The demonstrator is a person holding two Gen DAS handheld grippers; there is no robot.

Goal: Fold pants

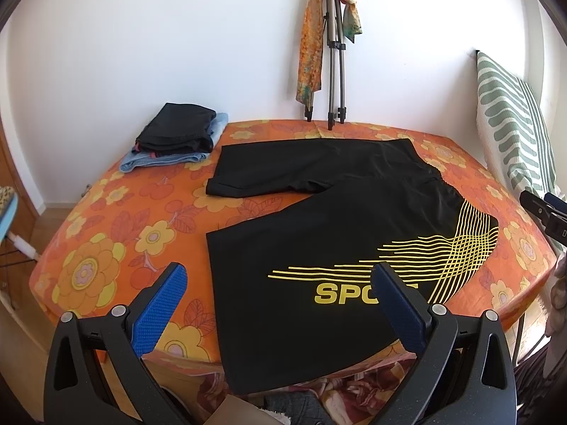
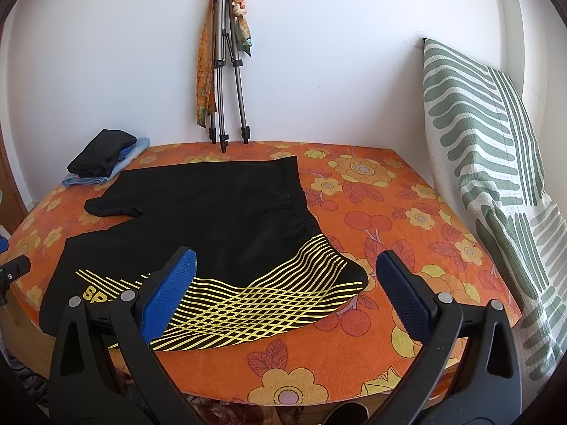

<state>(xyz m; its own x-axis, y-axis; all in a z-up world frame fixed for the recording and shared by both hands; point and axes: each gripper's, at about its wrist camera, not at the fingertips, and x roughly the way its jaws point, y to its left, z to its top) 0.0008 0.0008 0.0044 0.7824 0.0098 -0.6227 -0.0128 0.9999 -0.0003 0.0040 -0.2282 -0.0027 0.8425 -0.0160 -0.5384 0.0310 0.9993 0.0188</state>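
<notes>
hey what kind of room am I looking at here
Probably a home bedroom or spare room: black shorts lie on an orange floral cover, a stack of folded clothes sits behind, and a tripod leans on the white wall.

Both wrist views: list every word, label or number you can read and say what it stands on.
"SPO": yellow print on the near leg of the black shorts; the left gripper hides the rest.
"SP": the same print in the right wrist view, cut off by the right gripper.
Nothing else is readable.

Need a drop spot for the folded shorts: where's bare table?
Free: table right of the shorts, up to the striped cushion; front-left corner too. Crowded: back-left corner, clothes stack; tripod behind.
</notes>
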